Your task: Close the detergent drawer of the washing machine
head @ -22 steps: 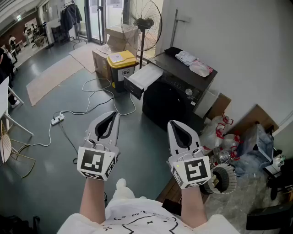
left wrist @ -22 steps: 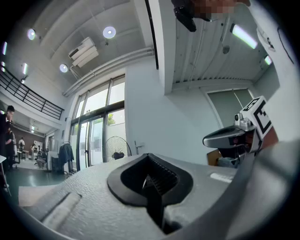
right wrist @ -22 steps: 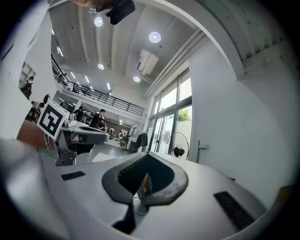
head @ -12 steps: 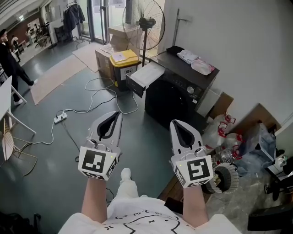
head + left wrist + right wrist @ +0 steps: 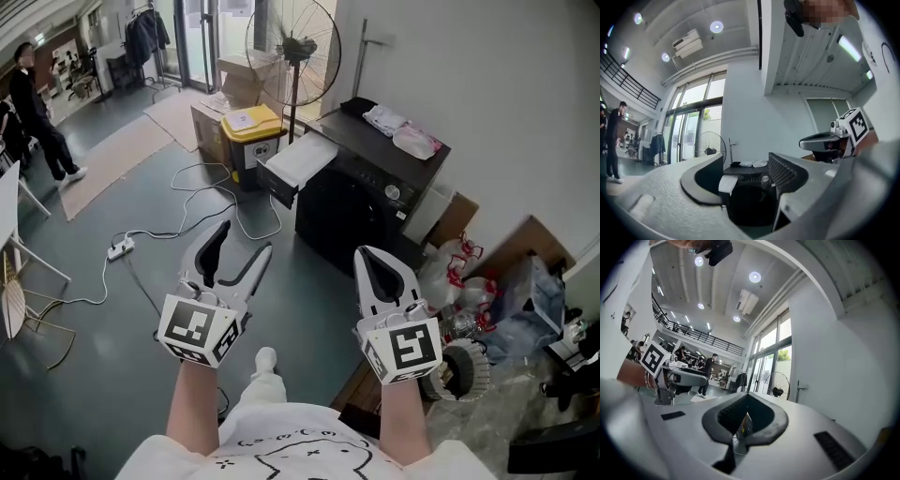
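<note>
We hold the left gripper (image 5: pixel 246 239) with its jaws spread wide around nothing; the right gripper (image 5: pixel 370 253) is clenched at the tips, empty. Beyond both, well apart, the detergent drawer (image 5: pixel 298 161) juts open from the washing machine (image 5: pixel 361 211).

Washing machine (image 5: pixel 751 202) partly behind left claw (image 5: pixel 747 171)

floor (image 5: pixel 305 281): dark grey | wall (image 5: pixel 487 84): white | fan (image 5: pixel 298 47) (standing) before glass doors (image 5: pixel 199 37)

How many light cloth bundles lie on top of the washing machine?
2. A white bundle and, just right of it in the head view, a pinkish bundle, both on the washing machine near the wall.
</note>
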A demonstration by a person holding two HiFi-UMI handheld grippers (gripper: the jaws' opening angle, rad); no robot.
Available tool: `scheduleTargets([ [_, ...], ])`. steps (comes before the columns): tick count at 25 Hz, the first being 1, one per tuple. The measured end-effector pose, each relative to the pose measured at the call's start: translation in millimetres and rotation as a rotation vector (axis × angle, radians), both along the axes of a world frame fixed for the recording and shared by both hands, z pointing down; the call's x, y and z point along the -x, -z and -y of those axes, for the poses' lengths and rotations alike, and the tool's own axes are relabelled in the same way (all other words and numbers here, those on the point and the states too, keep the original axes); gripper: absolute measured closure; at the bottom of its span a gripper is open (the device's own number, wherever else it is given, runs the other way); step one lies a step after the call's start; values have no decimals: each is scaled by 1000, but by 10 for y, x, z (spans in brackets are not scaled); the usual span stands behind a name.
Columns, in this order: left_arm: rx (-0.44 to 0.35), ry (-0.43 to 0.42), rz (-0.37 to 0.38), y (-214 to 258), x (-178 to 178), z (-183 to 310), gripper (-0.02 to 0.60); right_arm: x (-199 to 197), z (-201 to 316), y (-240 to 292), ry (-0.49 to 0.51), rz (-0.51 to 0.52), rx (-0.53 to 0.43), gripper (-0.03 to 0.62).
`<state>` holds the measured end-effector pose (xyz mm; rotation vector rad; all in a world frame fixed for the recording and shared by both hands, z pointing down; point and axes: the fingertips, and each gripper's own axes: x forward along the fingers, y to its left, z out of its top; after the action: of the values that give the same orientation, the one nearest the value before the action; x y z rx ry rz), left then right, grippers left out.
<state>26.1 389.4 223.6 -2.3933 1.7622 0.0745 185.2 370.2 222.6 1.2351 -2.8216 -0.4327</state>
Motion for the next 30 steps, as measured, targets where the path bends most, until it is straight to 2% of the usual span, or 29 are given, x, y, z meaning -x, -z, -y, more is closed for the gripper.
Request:
scheduleTargets([
  [2,9,-5,-8,-18,53,107,276,45,114,6,-3,2,1,594],
  [8,25,11,21,-78,248,508,272,204,499,-35,-6,-4,9,593],
  [14,27,32,-12,-88,625,1081,273,437,1024,-77,-27,-22,26,592],
  [20,30,4,-17,-119,860,1633,273,647,1540,-113,-53,0,52,592],
  [30,34,-29,-33,-124,1337,2445,273,1233,2232,-159,-70,1,76,592],
])
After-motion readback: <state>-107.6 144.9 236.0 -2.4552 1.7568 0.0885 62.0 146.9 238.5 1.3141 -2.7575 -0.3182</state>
